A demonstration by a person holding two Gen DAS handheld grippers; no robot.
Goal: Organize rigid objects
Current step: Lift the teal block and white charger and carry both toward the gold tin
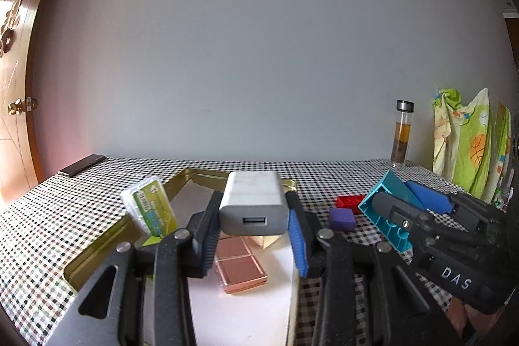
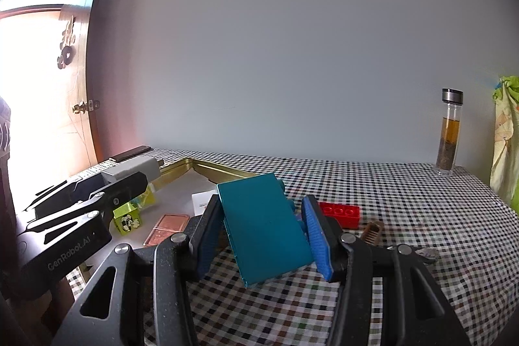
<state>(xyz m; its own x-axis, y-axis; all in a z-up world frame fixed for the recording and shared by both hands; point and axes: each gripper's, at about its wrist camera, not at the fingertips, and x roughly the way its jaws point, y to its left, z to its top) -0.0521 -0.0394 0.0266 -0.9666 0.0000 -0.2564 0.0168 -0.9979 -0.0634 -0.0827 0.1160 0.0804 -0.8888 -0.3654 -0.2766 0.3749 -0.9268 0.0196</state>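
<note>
My left gripper [image 1: 254, 213] is shut on a white USB charger [image 1: 253, 203] and holds it above the gold tray [image 1: 97, 252]. The tray holds a green-and-white pack [image 1: 150, 206] leaning upright and a copper-pink palette [image 1: 238, 261] on white paper. My right gripper [image 2: 266, 222] is shut on a teal block [image 2: 264, 226], tilted, above the checked table just right of the tray. That block also shows in the left wrist view [image 1: 387, 209]. A red brick [image 2: 340, 213] and a purple cube [image 1: 342, 218] lie on the table beyond.
A glass bottle with brown liquid [image 2: 449, 135] stands at the back right. A patterned cloth [image 1: 470, 145] hangs at the far right. A dark flat bar [image 1: 81, 164] lies at the back left corner. A small brown comb-like piece [image 2: 371, 232] lies near the red brick. A wooden door stands left.
</note>
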